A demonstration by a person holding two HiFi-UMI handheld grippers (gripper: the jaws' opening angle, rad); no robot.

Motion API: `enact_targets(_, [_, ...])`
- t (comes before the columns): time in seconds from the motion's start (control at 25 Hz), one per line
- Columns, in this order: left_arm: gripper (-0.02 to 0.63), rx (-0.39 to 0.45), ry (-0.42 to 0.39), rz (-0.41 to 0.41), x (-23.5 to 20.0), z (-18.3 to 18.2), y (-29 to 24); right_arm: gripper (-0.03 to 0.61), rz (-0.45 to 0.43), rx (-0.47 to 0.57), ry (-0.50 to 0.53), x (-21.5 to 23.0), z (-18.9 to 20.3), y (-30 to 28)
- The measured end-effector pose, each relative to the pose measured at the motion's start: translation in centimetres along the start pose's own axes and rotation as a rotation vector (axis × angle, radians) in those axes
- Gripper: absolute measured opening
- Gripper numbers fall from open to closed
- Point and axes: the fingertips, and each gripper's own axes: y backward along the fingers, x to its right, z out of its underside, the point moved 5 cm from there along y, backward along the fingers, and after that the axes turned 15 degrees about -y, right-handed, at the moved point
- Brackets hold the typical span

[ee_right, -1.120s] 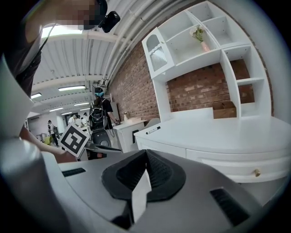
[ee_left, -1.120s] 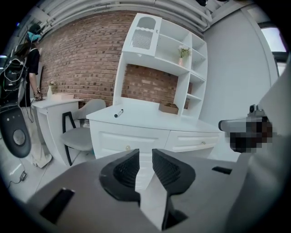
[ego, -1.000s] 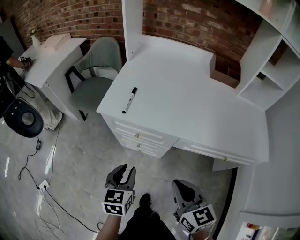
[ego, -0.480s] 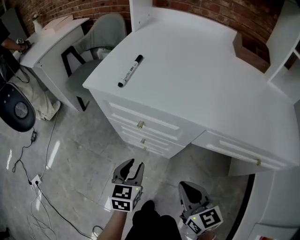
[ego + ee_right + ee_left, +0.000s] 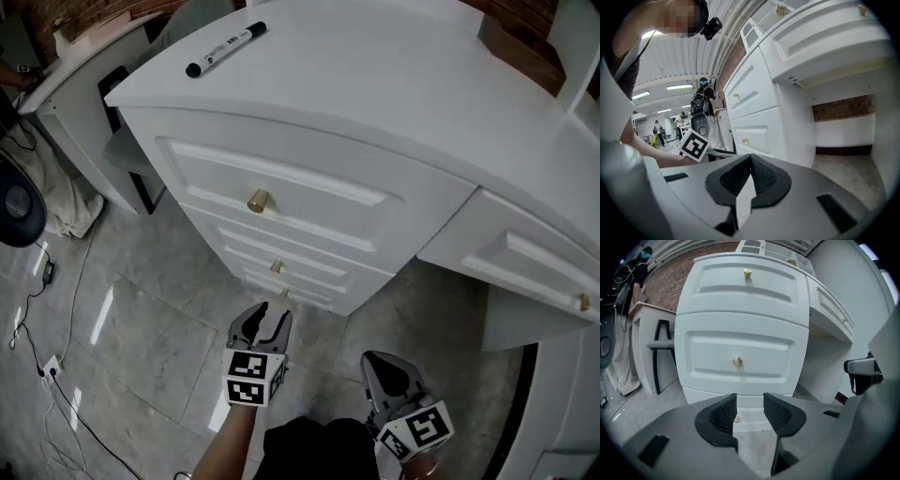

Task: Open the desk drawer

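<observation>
The white desk (image 5: 394, 84) has a stack of three drawers with brass knobs: top (image 5: 257, 200), middle (image 5: 277, 267) and bottom (image 5: 284, 292). A wider drawer (image 5: 525, 267) sits to the right. My left gripper (image 5: 267, 317) hovers low in front of the stack, short of the bottom knob. Its jaws are opening and nothing is between them. In the left gripper view the left gripper (image 5: 750, 399) faces the middle knob (image 5: 737, 362), with the bottom knob (image 5: 736, 419) showing through the gap. My right gripper (image 5: 377, 364) is shut and empty, its tips (image 5: 751, 159) meeting.
A black marker (image 5: 225, 49) lies on the desk top. A grey chair (image 5: 127, 150) and a second white desk (image 5: 66, 89) stand to the left. Cables (image 5: 47, 375) and a black round device (image 5: 14, 202) lie on the tiled floor. People stand far off (image 5: 703, 93).
Both grippers and the head view have sunk toward the floor, so the drawer fronts loom larger. The left jaws have spread wider. The right jaws stay shut.
</observation>
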Motion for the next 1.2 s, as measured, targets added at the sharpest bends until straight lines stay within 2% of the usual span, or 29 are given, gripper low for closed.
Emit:
enact_targets(0.28, [0.161, -0.018, 0.005, -0.022, 0.3, 5.8, -4.8, 0.005, 0.008, 0.035, -0.007, 3.3, 4.5, -1.1])
enact_targets(0.48, [0.161, -0.062, -0.020, -0.046, 0.1, 8.8, -7.9, 0.005, 0.007, 0.050, -0.001, 4.8, 6.3, -1.1])
enact_targets(0.64, [0.161, -0.099, -0.005, -0.047, -0.2, 10.9, -9.9, 0.005, -0.016, 0.083, 0.004, 4.9, 6.8, -1.1])
enact_targets(0.84, [0.161, -0.118, 0.012, -0.029, -0.3, 11.6, -12.2, 0.005, 0.008, 0.049, 0.012, 5.2, 8.1, -0.6])
enact_targets(1.2, [0.144, -0.183, -0.010, -0.028, -1.1, 12.5, -14.8, 0.005, 0.013, 0.057, 0.011, 5.2, 8.8, -0.3])
